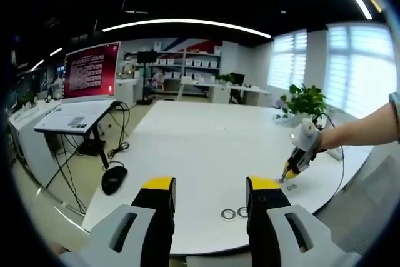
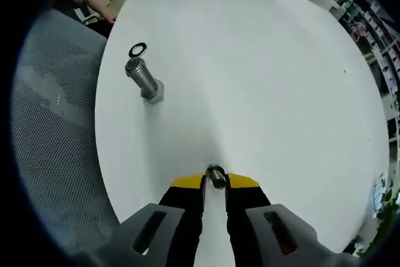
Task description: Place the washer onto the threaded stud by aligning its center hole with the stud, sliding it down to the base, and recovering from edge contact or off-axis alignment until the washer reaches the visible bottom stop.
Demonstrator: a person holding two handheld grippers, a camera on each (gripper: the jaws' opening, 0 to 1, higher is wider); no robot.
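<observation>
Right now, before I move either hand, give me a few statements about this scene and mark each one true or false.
1. The right hand-held gripper is shut on a washer. True.
2. That washer already sits on the threaded stud. False: the stud is bare and stands well away from the held washer.
3. A second washer lies flat on the table close to the stud. True.
4. The left hand-held gripper is clamped on a washer. False: its jaws stand open with nothing between them.
5. The stud lies on its side. False: it stands on its hex base.
</observation>
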